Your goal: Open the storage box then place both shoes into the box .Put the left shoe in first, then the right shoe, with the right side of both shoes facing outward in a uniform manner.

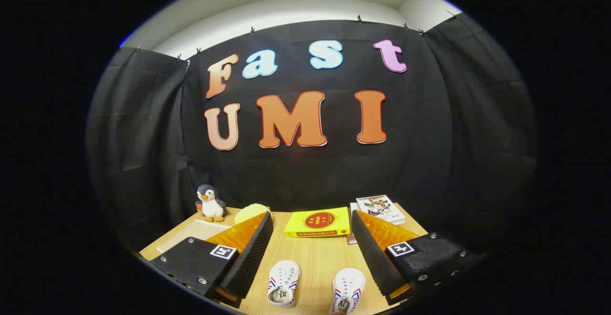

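Note:
Two small white shoes with red and blue stripes stand side by side on the wooden table (315, 257), toes pointing away from me. The left-hand shoe (283, 283) and the right-hand shoe (348, 291) both lie low between my fingers, close to the camera. My gripper (312, 219) is held above the table, open wide, with nothing between its fingers. The left finger (253, 248) and the right finger (372, 248) flank the pair of shoes without touching them.
A yellow book (317, 223) lies just beyond the fingertips. A stack of books with a picture cover (380, 208) sits behind the right finger. A plush penguin (210, 203) and a yellow-green soft thing (251, 211) stand at the table's far left.

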### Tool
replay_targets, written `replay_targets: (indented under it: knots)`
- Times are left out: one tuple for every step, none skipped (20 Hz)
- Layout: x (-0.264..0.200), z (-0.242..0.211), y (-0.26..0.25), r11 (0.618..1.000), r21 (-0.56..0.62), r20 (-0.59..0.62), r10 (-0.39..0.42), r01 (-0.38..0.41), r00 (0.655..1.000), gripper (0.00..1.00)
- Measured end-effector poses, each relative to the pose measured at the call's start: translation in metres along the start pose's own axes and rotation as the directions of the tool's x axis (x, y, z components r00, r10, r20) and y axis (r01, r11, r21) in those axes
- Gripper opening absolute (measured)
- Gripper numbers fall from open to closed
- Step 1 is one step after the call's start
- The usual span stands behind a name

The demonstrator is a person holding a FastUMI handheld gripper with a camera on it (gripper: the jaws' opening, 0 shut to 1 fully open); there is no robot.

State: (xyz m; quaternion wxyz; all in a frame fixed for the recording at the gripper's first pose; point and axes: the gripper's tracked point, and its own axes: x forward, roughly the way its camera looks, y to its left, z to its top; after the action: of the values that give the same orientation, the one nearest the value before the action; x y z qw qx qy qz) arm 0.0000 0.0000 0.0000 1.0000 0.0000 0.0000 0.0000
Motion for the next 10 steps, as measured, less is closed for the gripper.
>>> replay_targets:
  knots:
    - [0.001,-0.0001,-0.001,1.0,-0.008,-0.001,0.001,-0.001,1.0,0.99]
    - [0.0019,0.0003,-0.0012,1.0,-0.015,-0.001,0.002,-0.002,1.0,0.99]
    - [0.0027,0.0015,-0.0011,1.0,-0.022,0.0,0.003,-0.003,1.0,0.99]
    - [0.0038,0.0021,-0.0022,1.0,-0.026,0.003,0.003,-0.003,1.0,0.99]
    - [0.0047,0.0028,-0.0029,1.0,-0.027,0.004,0.004,-0.003,1.0,0.99]
    - [0.0057,0.0032,-0.0031,1.0,-0.028,0.004,0.005,-0.005,1.0,0.99]
    - [0.0062,0.0027,-0.0033,1.0,-0.03,0.002,0.006,-0.006,1.0,0.99]
    - [0.0071,0.0019,-0.003,1.0,-0.031,0.001,0.006,-0.006,1.0,0.99]
    - [0.0082,0.0012,-0.0034,0.999,-0.032,0.0,0.007,-0.007,1.0,0.99]
    - [0.0081,0.0007,-0.0031,0.999,-0.033,-0.003,0.009,-0.009,1.0,0.99]
